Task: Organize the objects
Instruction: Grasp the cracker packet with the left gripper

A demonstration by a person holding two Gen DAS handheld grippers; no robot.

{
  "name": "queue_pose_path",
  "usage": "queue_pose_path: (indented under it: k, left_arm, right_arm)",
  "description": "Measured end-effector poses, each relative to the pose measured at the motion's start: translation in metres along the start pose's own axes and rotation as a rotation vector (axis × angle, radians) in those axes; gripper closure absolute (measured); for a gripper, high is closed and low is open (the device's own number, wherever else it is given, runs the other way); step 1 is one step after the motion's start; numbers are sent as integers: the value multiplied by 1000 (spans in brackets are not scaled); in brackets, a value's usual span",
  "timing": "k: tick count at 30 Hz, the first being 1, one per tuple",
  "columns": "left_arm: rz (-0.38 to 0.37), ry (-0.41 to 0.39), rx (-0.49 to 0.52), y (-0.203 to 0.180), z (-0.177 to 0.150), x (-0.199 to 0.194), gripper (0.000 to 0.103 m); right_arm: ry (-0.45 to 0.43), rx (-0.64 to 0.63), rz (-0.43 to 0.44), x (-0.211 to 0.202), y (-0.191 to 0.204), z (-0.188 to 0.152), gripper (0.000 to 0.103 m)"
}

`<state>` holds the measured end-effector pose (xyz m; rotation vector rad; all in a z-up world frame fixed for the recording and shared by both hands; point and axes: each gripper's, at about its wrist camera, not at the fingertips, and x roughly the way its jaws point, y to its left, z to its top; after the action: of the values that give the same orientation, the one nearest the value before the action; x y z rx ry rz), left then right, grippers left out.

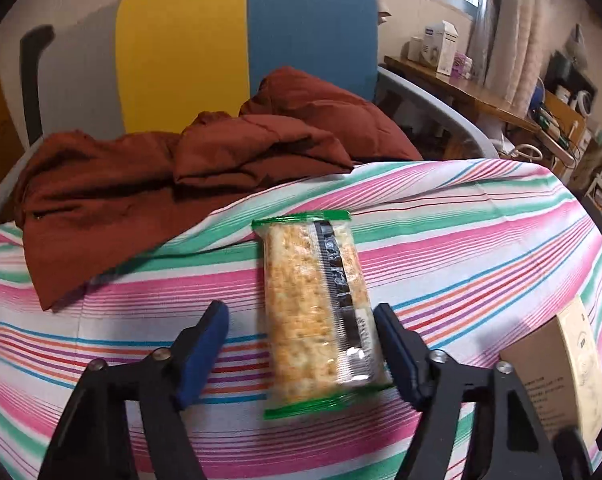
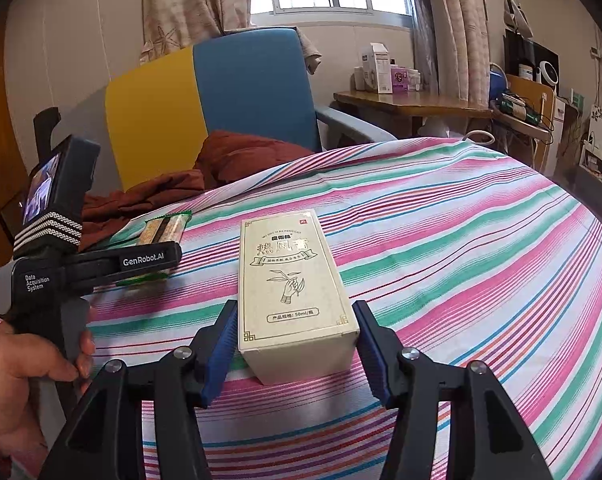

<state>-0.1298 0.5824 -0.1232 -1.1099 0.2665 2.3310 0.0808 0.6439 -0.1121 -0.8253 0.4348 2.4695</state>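
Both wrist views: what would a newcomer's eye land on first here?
The striped cloth covering the table, loud in pink, green and blue. On it, a cream box stands between the right gripper fingers, and a green-edged snack packet lies between the left gripper fingers. Behind, a rust-brown garment lies heaped before a yellow-and-blue chair.

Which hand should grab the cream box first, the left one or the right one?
The right one, probably. The right gripper already has the cream box between its open jaws, close to both pads. The left gripper is straddling the snack bar instead, with the box off to its side.
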Motion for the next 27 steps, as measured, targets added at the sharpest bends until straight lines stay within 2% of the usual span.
queue_pose_path:
  k: [2,4,15,24,27]
  left_arm:
    - [-1,-14,-7,2,-1,-1,48]
    - [-10,-30,-18,6,-3,-4,56]
    - [-48,-122,-79,33,-40,-51,57]
    - [-48,-189,25,30,-77,-99,57]
    - [-43,-215,31,33,-86,-111,57]
  right_arm:
    - [-1,-4,-6,0,2,0,46]
    - [-2,-10,-12,0,3,0,46]
    - [-30,-34,-27,-6,9,-1,47]
    - [-41,-70,-55,-15,21,-4,47]
    - [-50,-87,-59,-23,29,-8,48]
